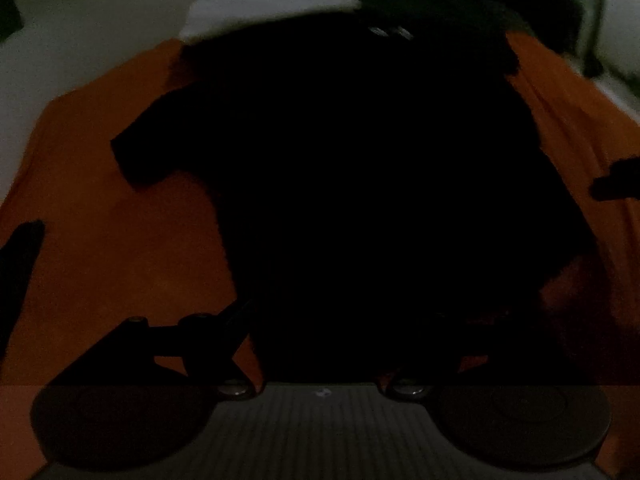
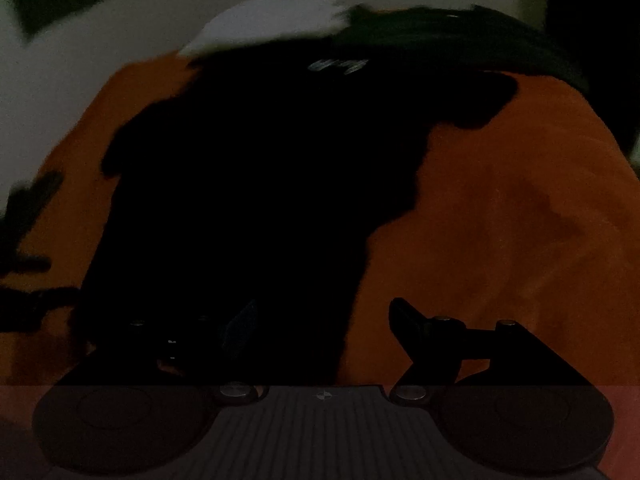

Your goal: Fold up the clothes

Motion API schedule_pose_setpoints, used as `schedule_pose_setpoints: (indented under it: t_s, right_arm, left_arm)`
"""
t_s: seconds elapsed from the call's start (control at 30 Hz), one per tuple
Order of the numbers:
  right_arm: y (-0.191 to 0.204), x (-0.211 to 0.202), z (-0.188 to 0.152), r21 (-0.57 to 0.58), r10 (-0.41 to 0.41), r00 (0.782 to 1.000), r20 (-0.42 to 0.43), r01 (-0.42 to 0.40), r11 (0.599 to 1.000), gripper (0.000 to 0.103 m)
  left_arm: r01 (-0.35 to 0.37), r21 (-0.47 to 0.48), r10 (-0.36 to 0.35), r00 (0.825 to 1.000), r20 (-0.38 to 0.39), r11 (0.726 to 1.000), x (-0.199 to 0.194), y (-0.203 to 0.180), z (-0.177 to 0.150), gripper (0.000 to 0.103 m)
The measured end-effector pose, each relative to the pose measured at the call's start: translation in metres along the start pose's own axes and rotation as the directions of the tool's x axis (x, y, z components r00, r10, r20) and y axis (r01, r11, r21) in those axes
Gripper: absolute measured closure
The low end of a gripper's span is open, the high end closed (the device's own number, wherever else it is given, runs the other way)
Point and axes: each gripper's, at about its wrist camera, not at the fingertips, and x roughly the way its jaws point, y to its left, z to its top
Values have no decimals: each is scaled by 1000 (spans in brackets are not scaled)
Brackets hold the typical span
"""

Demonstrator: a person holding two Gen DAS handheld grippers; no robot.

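A black T-shirt (image 1: 360,168) lies spread flat on an orange-covered surface (image 1: 120,248), collar end far from the cameras with a small pale mark near the neck, one short sleeve sticking out to the side and the hem nearest both cameras. The step in hand looks like the approach for a first fold: nothing is lifted or doubled over yet. The left hand-held gripper (image 1: 332,332) hangs over the hem with its fingers spread wide and nothing clamped, though the dark cloth hides its far finger. The right hand-held gripper (image 2: 320,328) is likewise wide apart and empty, one finger over the shirt's edge, the other over bare orange. The next move probably calls for pinching the hem's two corners. Whether the surface is a bench or a bed I cannot tell. The room is dim; pale cloth (image 1: 272,8) lies beyond the collar, against a light wall (image 1: 100,20).
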Motion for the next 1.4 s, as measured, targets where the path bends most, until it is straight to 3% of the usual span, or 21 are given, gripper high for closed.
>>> schedule_pose_setpoints:
  t_s: [0.13,0.2,0.3,0.4,0.5,0.57,0.67,0.77,0.83,0.87,0.97,1.03,1.17,1.23,1.33,1.4]
  right_arm:
    - [48,34,-26,-189,-83,997,-5,81,979,45]
    - [53,56,-32,-226,-169,986,-6,163,960,78]
    - [29,53,-23,-107,-199,980,25,200,974,103]
    - [-16,7,-14,117,-190,979,75,181,977,103]
    - [-66,-30,-22,287,-144,988,52,123,950,103]
    - [-88,-36,-30,323,-161,987,-8,155,934,103]
    - [-106,-31,-38,332,-245,968,-56,250,910,102]
    - [-90,-25,-33,270,-220,975,-11,215,939,98]
    - [-74,-21,-28,216,-184,982,33,173,961,86]
    - [-66,-19,-26,188,-165,985,54,152,970,73]
    - [-14,-2,-18,-24,-126,986,112,129,991,68]
    - [26,16,-15,-197,-113,985,131,138,971,68]
    - [77,68,-23,-442,-168,981,102,196,876,75]
    - [76,84,-27,-438,-220,971,95,239,867,99]
    - [50,61,-16,-278,-182,975,130,212,937,100]
    - [36,20,-9,-176,-166,963,214,205,963,103]
  left_arm:
    - [-135,43,134,991,10,990,3,-19,-7,25]
    - [-184,19,184,983,1,983,2,-16,-8,25]
    - [-200,-34,200,979,-27,979,3,-6,-4,22]
    - [-179,-72,175,983,-58,981,8,3,-4,21]
    - [-121,-107,112,990,-89,987,19,7,-3,21]
    - [-119,-87,110,989,-99,989,25,4,-7,21]
    - [-112,-57,105,989,-108,992,28,-5,-14,21]
    - [-105,-31,102,990,-100,994,31,-9,-18,21]
    - [-123,-13,122,989,-89,992,28,-12,-20,21]
    - [-134,-7,133,987,-85,991,27,-13,-21,21]
    - [-175,0,174,982,-80,985,28,-13,-23,21]
    - [-195,-8,193,978,-83,981,28,-17,-26,20]
    - [-188,-24,185,979,-82,982,26,-20,-28,20]
    - [-180,-25,178,981,-82,983,28,-18,-24,20]
    - [-163,-32,160,984,-76,986,28,-13,-25,20]
    - [-163,-31,160,984,-80,986,34,-10,-27,20]
